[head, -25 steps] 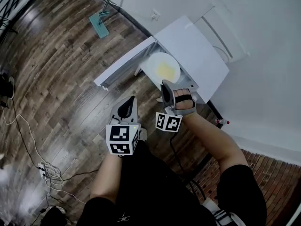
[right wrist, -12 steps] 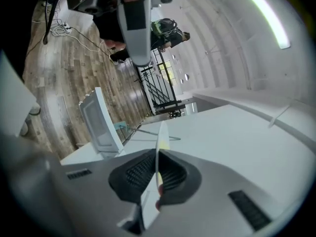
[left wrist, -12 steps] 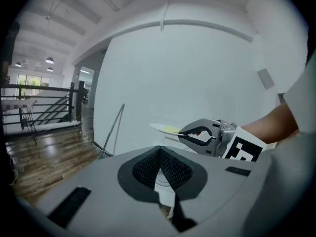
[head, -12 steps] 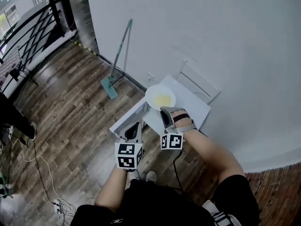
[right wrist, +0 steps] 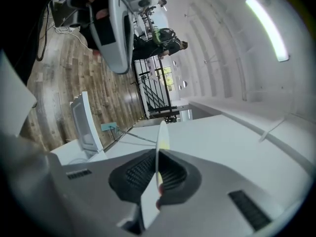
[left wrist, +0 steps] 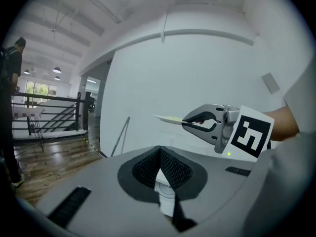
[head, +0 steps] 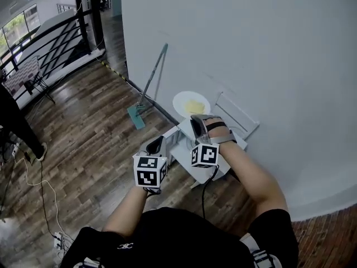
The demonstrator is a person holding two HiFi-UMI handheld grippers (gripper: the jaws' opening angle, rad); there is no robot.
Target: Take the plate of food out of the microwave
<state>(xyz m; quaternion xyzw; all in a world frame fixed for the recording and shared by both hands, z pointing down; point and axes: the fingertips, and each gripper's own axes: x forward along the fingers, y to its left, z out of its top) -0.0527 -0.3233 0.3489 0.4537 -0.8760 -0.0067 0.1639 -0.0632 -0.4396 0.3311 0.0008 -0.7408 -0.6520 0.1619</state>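
A white plate (head: 191,104) with yellow food is held level in the air above the white microwave (head: 223,128), which stands on the floor against the wall. My right gripper (head: 197,124) is shut on the plate's near rim. The right gripper view has the plate (right wrist: 160,135) edge-on between the pads. My left gripper (head: 157,146) hovers to the left by the open microwave door (head: 167,143), shut with nothing in it. In the left gripper view the right gripper (left wrist: 191,123) pinches the plate (left wrist: 167,118) in front of the white wall.
A mop (head: 147,94) leans on the wall left of the microwave. A black railing (head: 53,43) runs at the far left and a person (head: 14,121) stands there. Cables (head: 33,188) trail over the wood floor.
Both grippers have risen, and the plate has come up from the microwave's level to well above it. The head view has pulled up and back, showing more wall and room.
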